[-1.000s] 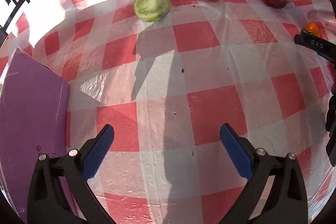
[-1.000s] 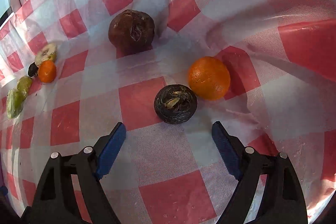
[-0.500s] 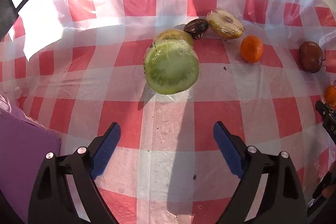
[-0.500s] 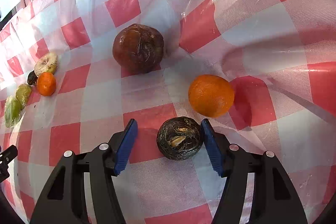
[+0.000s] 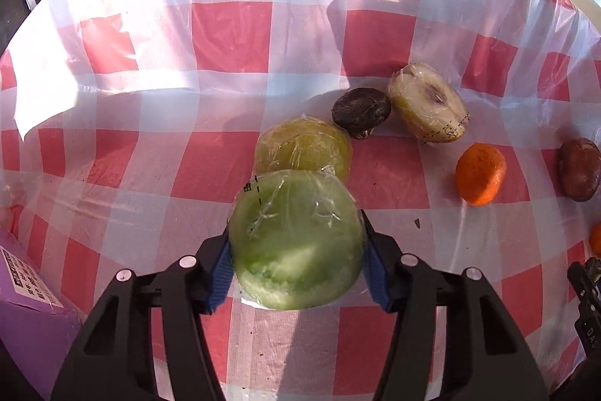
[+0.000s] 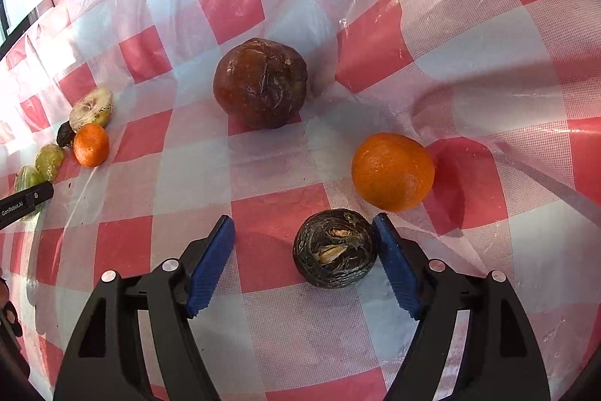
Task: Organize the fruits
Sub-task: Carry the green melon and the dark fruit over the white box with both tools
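My left gripper [image 5: 296, 265] is shut on a green fruit half wrapped in film [image 5: 296, 243], with a blue pad against each side. A wrapped yellow-green half [image 5: 304, 147] lies just behind it. Farther back are a small dark fruit [image 5: 360, 111], a pale wrapped half [image 5: 428, 108] and a small orange [image 5: 480, 173]. My right gripper [image 6: 304, 265] is open around a dark wrinkled fruit [image 6: 334, 252], which touches the right pad; the left pad stands clear. A large orange [image 6: 392, 171] and a brown fruit [image 6: 261, 83] lie beyond it.
The table has a red-and-white checked plastic cloth [image 5: 233, 36]. A purple box [image 5: 26, 307] sits at the lower left of the left wrist view. The left gripper's body [image 6: 22, 203] shows at the left edge of the right wrist view, by the row of fruit.
My left gripper moved forward to the green half and closed on it. My right gripper narrowed and advanced around the dark wrinkled fruit.
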A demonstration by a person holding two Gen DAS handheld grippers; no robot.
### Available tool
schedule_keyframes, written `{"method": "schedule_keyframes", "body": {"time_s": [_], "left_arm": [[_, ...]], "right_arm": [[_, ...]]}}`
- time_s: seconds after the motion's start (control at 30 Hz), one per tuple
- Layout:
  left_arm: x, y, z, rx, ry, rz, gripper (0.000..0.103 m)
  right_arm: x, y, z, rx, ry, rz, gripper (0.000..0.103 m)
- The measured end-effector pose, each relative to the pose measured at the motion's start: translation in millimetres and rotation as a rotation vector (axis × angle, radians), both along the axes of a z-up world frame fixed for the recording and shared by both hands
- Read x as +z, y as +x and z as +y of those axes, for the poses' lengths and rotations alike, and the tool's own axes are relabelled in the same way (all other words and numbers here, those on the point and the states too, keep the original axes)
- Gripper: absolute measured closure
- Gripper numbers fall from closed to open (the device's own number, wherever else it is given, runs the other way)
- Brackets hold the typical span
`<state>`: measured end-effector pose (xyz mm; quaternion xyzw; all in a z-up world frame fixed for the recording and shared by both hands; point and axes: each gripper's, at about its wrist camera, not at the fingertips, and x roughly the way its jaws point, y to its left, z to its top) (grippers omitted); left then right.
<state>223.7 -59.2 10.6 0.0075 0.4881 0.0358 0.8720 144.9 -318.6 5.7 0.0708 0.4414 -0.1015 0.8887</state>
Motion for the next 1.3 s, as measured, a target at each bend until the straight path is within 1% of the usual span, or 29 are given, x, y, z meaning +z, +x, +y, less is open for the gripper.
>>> {"method": "schedule_keyframes", "body": {"time_s": [0.13,0.3,0.4,0.5,0.57,0.6,0.67,0.77,0.87,0.97,1.03,1.13,1.3], "left_arm": [[3,-15,-8,-0.022,-0.010,0.022,0.046],[12,-62,-31,-0.114,-0.001,0.036,0.046],[15,-90,-44,-0.175,0.020,0.064,0.046],[12,-121,-43,-0.233,0.044,0.103,0.046],[14,-134,-43,-0.259,0.049,0.121,0.046],[15,-138,-41,-0.266,0.049,0.130,0.046],[15,-153,-37,-0.273,0.048,0.152,0.046],[12,-164,-20,-0.289,0.050,0.186,0.046],[13,-173,-6,-0.309,0.050,0.210,0.046],[18,-187,7,-0.327,0.028,0.217,0.046],[21,-198,13,-0.353,0.028,0.217,0.046],[23,-214,19,-0.408,0.039,0.220,0.046],[26,-231,25,-0.481,0.050,0.230,0.046]], "right_arm": [[0,0,0,0.000,-0.001,0.000,0.028],[-3,5,3,-0.001,-0.007,0.001,0.029],[-3,4,3,-0.002,-0.010,0.000,0.030],[-2,1,1,-0.015,-0.011,-0.008,0.038],[-2,-2,-1,-0.022,-0.016,-0.012,0.046],[-1,-4,0,-0.020,-0.021,-0.012,0.049],[0,-8,2,-0.015,-0.023,0.003,0.062],[3,-22,7,-0.022,0.004,0.036,0.062],[4,-42,17,-0.025,0.006,0.056,0.062],[12,-67,24,-0.059,0.057,0.055,0.062],[20,-85,32,-0.061,0.084,0.054,0.062],[26,-105,43,-0.036,0.114,0.074,0.062],[36,-137,64,-0.023,0.118,0.097,0.062]]}}
